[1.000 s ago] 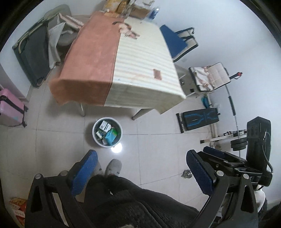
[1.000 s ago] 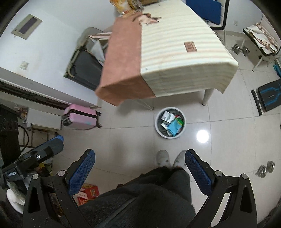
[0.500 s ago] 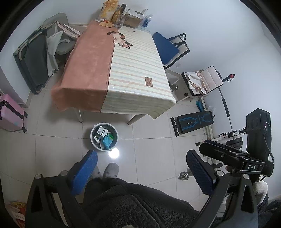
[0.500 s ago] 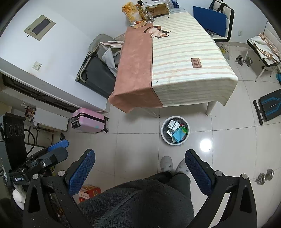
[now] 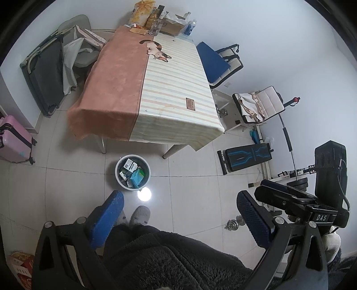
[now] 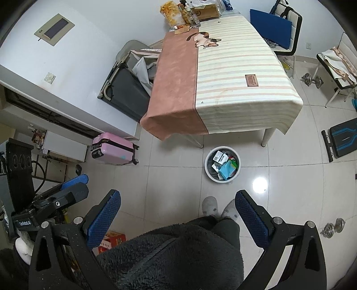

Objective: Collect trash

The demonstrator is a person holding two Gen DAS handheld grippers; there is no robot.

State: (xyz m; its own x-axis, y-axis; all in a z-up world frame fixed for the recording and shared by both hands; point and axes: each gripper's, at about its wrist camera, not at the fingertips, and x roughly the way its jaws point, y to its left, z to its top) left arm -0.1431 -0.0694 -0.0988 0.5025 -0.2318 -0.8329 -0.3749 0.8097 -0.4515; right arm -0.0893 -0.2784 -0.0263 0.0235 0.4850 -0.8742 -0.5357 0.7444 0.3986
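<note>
Trash (image 5: 132, 172) sat in a round bin (image 5: 118, 166) on the floor, just off the near edge of the worktop (image 5: 174, 89) and in front of the person's slippers (image 6: 209, 205). Both the left gripper (image 5: 179, 212) and the right gripper (image 6: 178, 210) were held high above the floor, jaws spread wide and holding nothing. No loose litter showed on the cloth's near half; clutter crowded only the far edge (image 6: 189, 13). A good next move, by my judgement, was to scan that far edge and the floor, then bring one open gripper down squarely over a single piece.
</note>
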